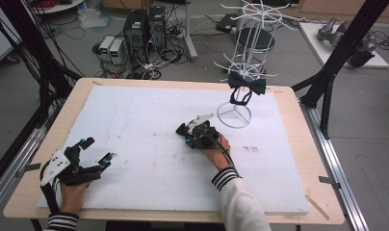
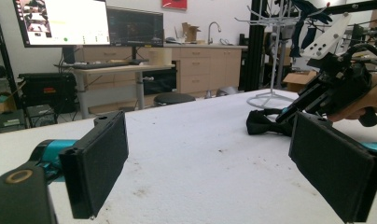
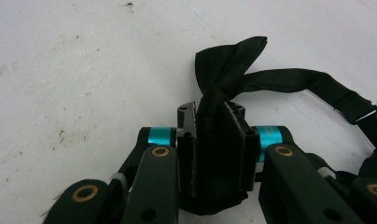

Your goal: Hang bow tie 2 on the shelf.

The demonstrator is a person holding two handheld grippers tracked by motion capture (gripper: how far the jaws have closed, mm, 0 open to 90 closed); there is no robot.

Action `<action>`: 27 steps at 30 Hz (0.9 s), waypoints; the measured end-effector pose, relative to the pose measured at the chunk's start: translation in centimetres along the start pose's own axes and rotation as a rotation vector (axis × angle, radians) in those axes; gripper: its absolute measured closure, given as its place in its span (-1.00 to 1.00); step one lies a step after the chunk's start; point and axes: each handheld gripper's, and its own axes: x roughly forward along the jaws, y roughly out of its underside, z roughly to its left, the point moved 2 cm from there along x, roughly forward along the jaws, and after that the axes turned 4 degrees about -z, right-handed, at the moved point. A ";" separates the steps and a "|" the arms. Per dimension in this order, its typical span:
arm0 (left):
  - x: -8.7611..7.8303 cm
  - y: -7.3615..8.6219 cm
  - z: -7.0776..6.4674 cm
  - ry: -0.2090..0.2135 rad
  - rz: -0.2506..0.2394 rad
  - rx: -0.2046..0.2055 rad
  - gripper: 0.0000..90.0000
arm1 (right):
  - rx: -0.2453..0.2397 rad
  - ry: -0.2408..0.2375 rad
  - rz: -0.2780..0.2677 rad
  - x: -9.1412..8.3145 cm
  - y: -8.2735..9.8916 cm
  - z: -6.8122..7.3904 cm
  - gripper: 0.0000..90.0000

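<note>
the right gripper (image 3: 213, 140) has its fingers clamped on a black bow tie (image 3: 233, 65) lying on the tabletop (image 1: 149, 120); the left gripper (image 1: 94, 151) rests wide open, well apart; the trailing strap (image 3: 317, 86) could snag when lifted toward the wire rack (image 1: 245, 48), pulling the fabric loose.

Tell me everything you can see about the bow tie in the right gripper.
The bow tie is black, of a soft matte fabric, with a narrow black strap that loops off to one side and carries a small metal clasp. The right gripper is shut on it: one wing is bunched between the pads and the other fans out beyond the tips. It lies low on the white table cover, near the middle, short of the white wire stand.
</note>
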 end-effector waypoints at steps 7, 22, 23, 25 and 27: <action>0.0 0.0 0.0 -0.001 0.000 0.000 -0.73 | -0.001 0.008 -0.026 -0.5 -0.2 0.0 0.70; 0.0 0.0 0.0 -0.002 -0.001 0.002 -0.73 | -0.021 0.047 -0.149 -2.6 -1.4 0.3 0.70; 0.0 0.0 0.0 -0.002 0.000 0.002 -0.73 | -0.033 0.050 -0.163 -2.8 -1.5 0.2 0.70; 0.0 0.0 0.0 -0.003 0.000 0.002 -0.73 | -0.027 0.059 -0.174 -3.1 -1.7 0.3 0.70; 0.0 0.0 0.0 -0.003 -0.001 0.003 -0.73 | -0.031 0.067 -0.198 -3.6 -1.9 0.3 0.70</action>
